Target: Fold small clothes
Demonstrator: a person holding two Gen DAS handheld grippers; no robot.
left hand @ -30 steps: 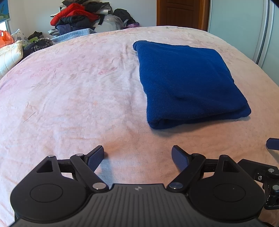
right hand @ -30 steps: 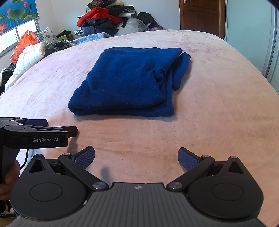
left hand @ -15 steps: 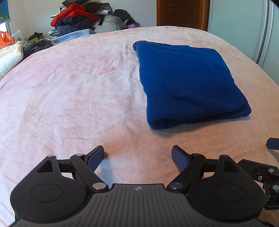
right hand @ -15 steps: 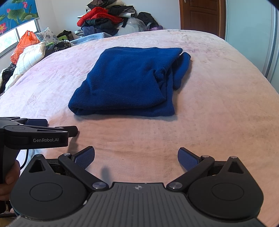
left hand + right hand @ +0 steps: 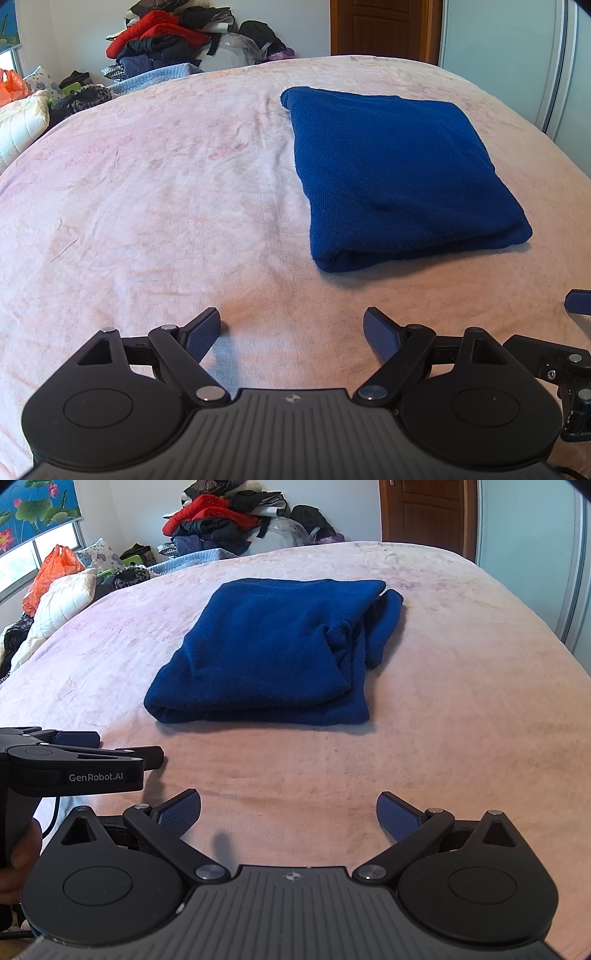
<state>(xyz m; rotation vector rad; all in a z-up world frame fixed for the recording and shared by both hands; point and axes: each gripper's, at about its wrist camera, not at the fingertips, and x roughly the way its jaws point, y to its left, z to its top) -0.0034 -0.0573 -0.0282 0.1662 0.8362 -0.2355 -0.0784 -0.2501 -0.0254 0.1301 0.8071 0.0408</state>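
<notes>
Blue garment (image 5: 273, 653): fuzzy knit cloth. Bedspread (image 5: 147, 206): soft matt pink fabric. Door (image 5: 424, 513): glossy brown wood.

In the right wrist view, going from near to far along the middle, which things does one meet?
Right gripper, open → bare pink bedsheet → folded blue garment → pile of clothes beyond the bed's far edge.

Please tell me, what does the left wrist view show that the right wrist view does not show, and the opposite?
Only the left wrist view shows the left claw from behind, open and empty, and the garment's smooth left side.

Only the right wrist view shows the right claw from behind, open and empty, the loose uneven layers at the garment's right edge, the lotus-print window blind, and the hand holding the left claw.

Both show the folded dark blue knit garment on the pale pink bedsheet, the heap of clothes and the brown wooden door.
</notes>
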